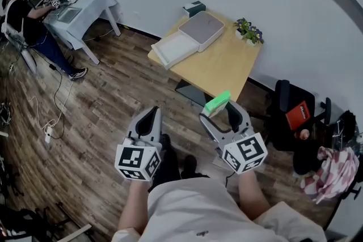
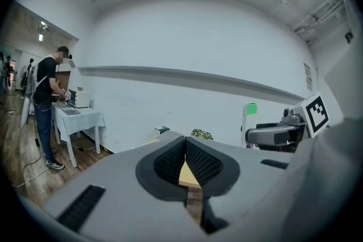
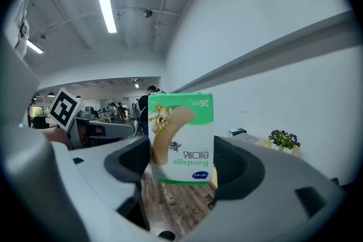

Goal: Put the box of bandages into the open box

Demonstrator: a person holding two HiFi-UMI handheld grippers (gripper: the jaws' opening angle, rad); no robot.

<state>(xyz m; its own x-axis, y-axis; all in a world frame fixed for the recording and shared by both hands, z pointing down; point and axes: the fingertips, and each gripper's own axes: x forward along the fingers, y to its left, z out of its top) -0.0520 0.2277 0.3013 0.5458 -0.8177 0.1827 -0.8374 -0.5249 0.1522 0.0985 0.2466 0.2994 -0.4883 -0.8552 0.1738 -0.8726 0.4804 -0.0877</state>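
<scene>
My right gripper (image 1: 218,109) is shut on the box of bandages (image 1: 217,103), a green and white carton that fills the right gripper view (image 3: 181,139) upside down. It is held in the air, short of the wooden table (image 1: 227,68). The open box (image 1: 201,30), grey with a white lid (image 1: 174,48) laid open beside it, lies on the table's far left part. My left gripper (image 1: 150,119) hangs beside the right one, over the floor, shut with nothing between its pads (image 2: 201,162).
A small potted plant (image 1: 249,31) stands at the table's far right corner, a small teal box (image 1: 193,7) behind the open box. A person (image 1: 28,14) works at a white desk (image 1: 79,11) far left. A black chair (image 1: 298,116) stands right of the table.
</scene>
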